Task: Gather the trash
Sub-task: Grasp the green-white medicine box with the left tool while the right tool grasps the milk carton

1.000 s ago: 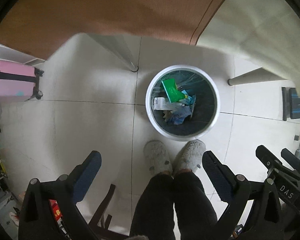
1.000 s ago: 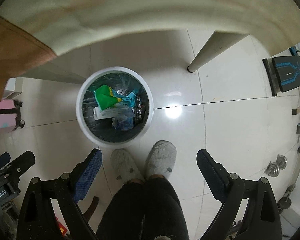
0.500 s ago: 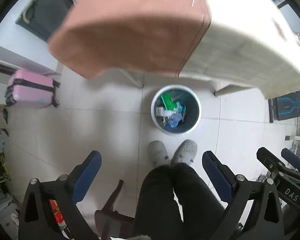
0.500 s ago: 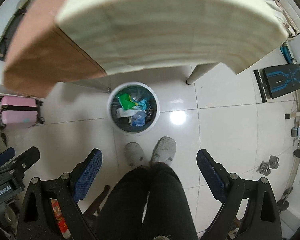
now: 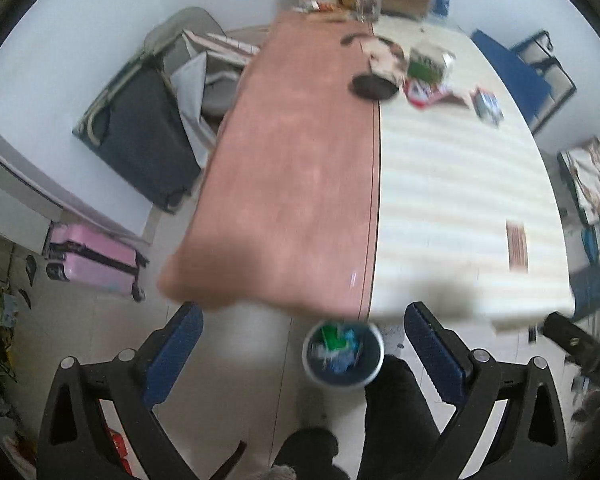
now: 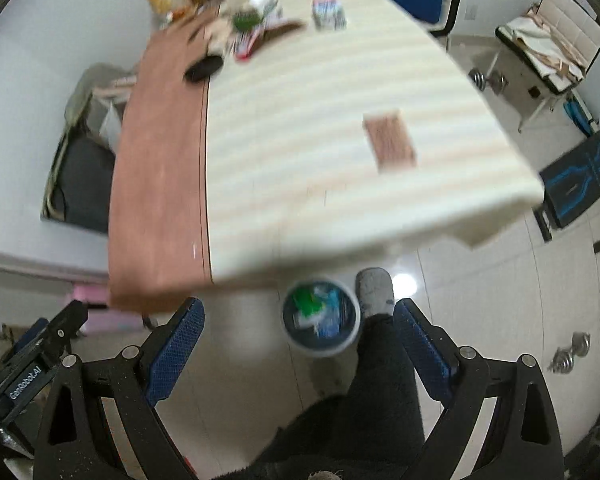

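Two-toned table point(image 5: 440, 184), brown and cream, over white tile floor point(image 6: 480, 300); each hand-held gripper point(image 5: 300, 344) point(image 6: 296, 338) spread apart, empty.

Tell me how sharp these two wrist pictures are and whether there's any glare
Left wrist view: motion blur smears the table and the trash bin, while the left gripper, jaws open, stays crisp. Right wrist view: the same blur on the table, the right gripper sharp, a bright glare spot on the floor tile. Both show fisheye bending and dark corners.
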The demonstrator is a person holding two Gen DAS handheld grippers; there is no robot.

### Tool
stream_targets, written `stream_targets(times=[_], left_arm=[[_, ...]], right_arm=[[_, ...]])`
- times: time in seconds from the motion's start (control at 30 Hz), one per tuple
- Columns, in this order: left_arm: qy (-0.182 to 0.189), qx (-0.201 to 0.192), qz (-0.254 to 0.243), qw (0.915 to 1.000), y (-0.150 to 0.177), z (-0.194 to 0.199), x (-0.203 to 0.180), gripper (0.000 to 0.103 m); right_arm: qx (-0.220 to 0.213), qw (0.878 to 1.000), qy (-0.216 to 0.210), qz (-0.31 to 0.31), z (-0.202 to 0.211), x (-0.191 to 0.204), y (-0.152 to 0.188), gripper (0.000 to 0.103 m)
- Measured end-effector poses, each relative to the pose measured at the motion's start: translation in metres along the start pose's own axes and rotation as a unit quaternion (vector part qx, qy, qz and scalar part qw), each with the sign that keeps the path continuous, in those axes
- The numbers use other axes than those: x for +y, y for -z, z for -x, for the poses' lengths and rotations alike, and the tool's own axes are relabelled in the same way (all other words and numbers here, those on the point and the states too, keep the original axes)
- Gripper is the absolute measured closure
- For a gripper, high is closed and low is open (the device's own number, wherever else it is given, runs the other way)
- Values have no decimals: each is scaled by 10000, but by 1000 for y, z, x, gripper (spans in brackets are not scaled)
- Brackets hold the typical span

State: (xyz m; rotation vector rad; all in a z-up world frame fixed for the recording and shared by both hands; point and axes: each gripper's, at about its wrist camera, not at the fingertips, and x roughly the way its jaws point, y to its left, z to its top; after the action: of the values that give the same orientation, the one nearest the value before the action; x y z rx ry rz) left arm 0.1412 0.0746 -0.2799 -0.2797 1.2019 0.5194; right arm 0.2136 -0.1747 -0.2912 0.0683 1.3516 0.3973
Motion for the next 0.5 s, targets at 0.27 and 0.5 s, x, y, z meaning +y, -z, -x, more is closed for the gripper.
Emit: stream_targets(times=[0.27,0.5], left_arm=[[-141,329,572,9977,-139,-58,-44,0],[-111,672,490,9965,-239,-119,-94,0]], right_arm=[[-73,9997,142,-174,-40,-28,-192,6],[209,9985,435,-239,-134,-37,-362,7]])
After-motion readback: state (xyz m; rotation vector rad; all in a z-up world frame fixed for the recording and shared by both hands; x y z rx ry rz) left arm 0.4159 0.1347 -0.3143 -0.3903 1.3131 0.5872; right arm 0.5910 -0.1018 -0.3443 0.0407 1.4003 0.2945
